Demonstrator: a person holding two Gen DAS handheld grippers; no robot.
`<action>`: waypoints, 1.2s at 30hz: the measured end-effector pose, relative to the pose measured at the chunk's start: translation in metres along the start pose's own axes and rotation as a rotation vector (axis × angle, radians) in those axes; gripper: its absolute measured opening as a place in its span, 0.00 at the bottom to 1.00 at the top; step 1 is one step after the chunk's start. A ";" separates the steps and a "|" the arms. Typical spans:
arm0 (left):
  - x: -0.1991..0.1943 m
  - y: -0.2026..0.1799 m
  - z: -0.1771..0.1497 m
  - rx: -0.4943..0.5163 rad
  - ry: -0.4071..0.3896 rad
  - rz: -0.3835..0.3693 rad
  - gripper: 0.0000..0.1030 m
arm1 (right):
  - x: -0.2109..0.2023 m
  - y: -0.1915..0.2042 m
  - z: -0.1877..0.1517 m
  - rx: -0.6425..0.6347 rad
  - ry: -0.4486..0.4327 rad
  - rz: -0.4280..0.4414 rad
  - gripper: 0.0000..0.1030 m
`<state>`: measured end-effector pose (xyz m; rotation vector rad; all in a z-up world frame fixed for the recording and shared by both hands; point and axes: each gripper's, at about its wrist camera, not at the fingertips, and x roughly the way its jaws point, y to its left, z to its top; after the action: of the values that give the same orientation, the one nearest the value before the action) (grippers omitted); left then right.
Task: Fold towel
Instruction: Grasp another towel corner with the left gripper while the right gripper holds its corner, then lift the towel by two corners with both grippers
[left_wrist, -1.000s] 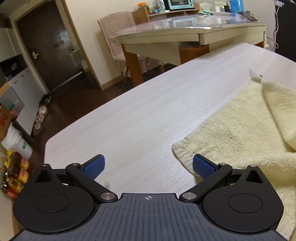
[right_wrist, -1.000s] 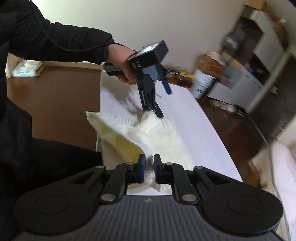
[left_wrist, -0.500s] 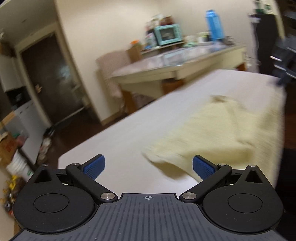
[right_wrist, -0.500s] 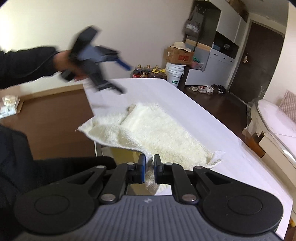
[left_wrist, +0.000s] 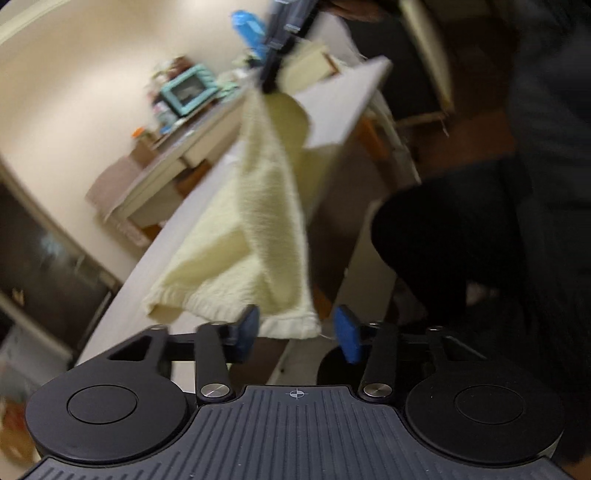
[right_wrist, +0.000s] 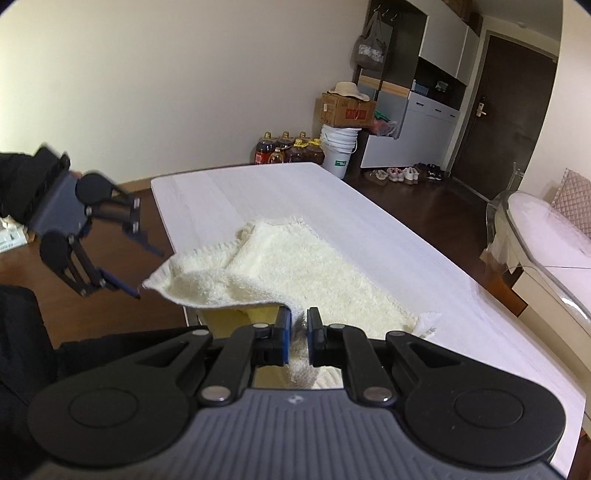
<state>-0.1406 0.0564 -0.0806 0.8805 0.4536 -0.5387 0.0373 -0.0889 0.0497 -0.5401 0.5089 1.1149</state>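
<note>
Towel (right_wrist: 295, 266) lies lengthwise along table (right_wrist: 258, 192); right gripper (right_wrist: 298, 341) fingers clamp its corner, left gripper (left_wrist: 297, 332) fingers apart, closing around another

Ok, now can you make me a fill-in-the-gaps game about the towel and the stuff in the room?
1. The towel lies on a ___ table.
2. The right tool is shut on a ___ of the towel.
3. The straw hat sits on top of a cardboard ___.
4. The bottles stand on the floor beside a white ___.

Missing words: white; corner; box; bucket.
</note>
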 end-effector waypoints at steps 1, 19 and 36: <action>0.003 -0.002 0.001 0.022 0.006 0.009 0.27 | -0.001 0.000 -0.001 0.005 0.001 0.001 0.10; -0.034 0.064 0.017 -0.120 0.029 -0.024 0.05 | -0.019 0.050 -0.067 -0.122 0.023 -0.045 0.16; -0.023 0.060 0.021 -0.102 0.055 -0.060 0.06 | -0.008 0.072 -0.101 -0.342 0.091 -0.145 0.32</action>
<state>-0.1185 0.0759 -0.0202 0.7876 0.5540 -0.5424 -0.0437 -0.1340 -0.0330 -0.9149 0.3514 1.0466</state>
